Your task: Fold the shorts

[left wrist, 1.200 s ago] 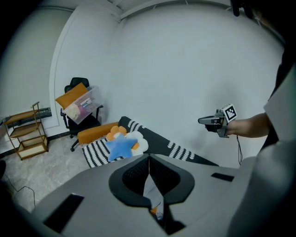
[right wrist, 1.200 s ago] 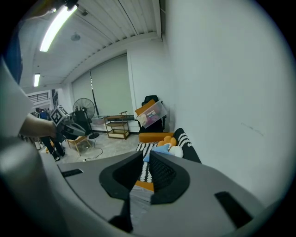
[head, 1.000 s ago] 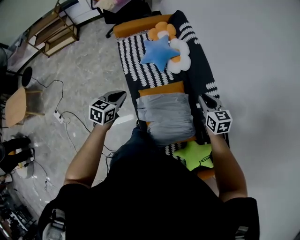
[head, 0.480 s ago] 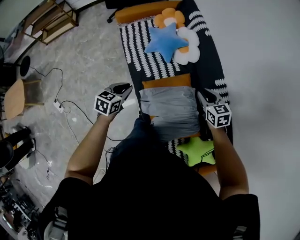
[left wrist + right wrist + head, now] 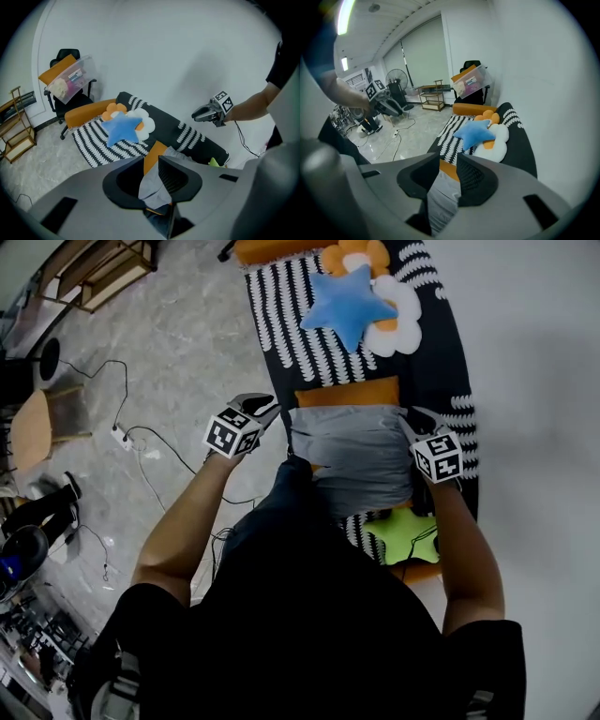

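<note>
Left tool, right tool flank grey shorts, jaws parted, just been opening, gripping nothing. Shorts lie flat on striped sofa, between blue star cushion and green star cushion.

No text, brand, label or number can be read in any of these views.

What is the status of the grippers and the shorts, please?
Left gripper, right gripper: jaws just opening, nothing between them. The grey shorts flat on the sofa, a gripper at each far corner. Green star cushion beside near edge, not blocking.
</note>
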Available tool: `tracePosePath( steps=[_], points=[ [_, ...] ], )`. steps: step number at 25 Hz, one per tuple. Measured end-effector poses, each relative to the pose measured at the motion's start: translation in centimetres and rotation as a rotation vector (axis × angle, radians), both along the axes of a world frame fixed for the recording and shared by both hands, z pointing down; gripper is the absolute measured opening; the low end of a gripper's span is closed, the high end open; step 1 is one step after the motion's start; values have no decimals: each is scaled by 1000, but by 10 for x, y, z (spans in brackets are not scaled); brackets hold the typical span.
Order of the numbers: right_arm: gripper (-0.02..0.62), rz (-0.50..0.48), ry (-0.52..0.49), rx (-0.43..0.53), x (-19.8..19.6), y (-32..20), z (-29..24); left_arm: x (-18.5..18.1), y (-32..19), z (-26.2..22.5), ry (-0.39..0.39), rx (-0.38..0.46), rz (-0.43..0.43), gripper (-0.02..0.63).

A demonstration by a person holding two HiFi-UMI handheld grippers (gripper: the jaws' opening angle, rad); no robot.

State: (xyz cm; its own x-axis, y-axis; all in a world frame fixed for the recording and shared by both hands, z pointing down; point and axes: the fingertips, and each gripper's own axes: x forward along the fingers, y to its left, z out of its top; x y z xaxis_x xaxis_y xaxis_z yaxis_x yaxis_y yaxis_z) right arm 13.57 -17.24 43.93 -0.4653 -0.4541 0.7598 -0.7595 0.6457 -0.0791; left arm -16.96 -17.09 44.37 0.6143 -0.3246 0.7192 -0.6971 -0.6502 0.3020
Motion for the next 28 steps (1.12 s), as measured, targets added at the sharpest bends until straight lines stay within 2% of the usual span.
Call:
tracePosePath(
  steps=[6, 14, 18, 28],
  points=[
    [135, -89, 69, -66, -4, -7, 57, -1, -13, 45, -33, -23, 55, 129],
    [152, -18, 53, -190, 17, -15, 126, -10, -17, 111, -71, -53, 97, 144],
    [156, -61, 74, -215, 15, -14, 151, -8, -11, 140, -48, -74, 125, 181],
    [164, -181, 135, -286, 3, -16, 211, -2, -7, 219, -81, -104, 279, 189]
  ],
)
